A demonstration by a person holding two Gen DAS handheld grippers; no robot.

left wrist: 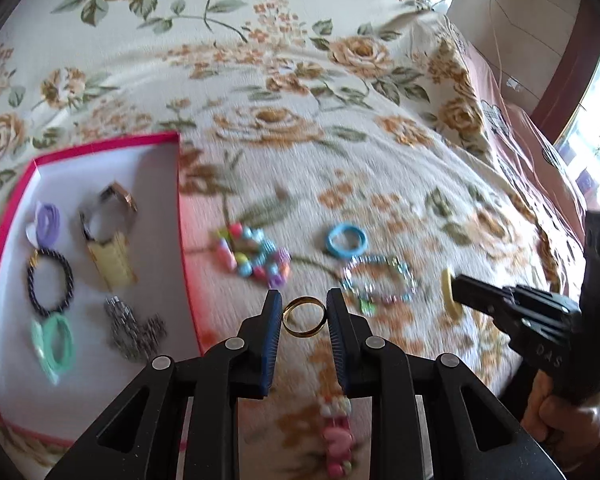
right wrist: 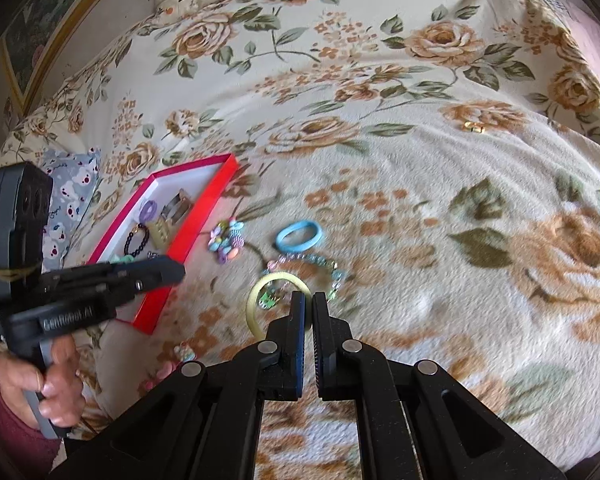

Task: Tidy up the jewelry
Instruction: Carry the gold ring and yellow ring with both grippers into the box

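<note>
My left gripper is shut on a gold ring, held above the floral blanket just right of the red tray. The tray holds hair ties, a dark bead bracelet, a watch and a metal chain. My right gripper is shut on a pale yellow ring, also seen in the left wrist view. On the blanket lie a colourful bead bracelet, a blue ring and a pastel bead bracelet.
A pink hair clip lies on the blanket below my left gripper. A small gold piece lies far off on the blanket. The bed's edge and a window are at the right in the left wrist view. A patterned pillow lies beyond the tray.
</note>
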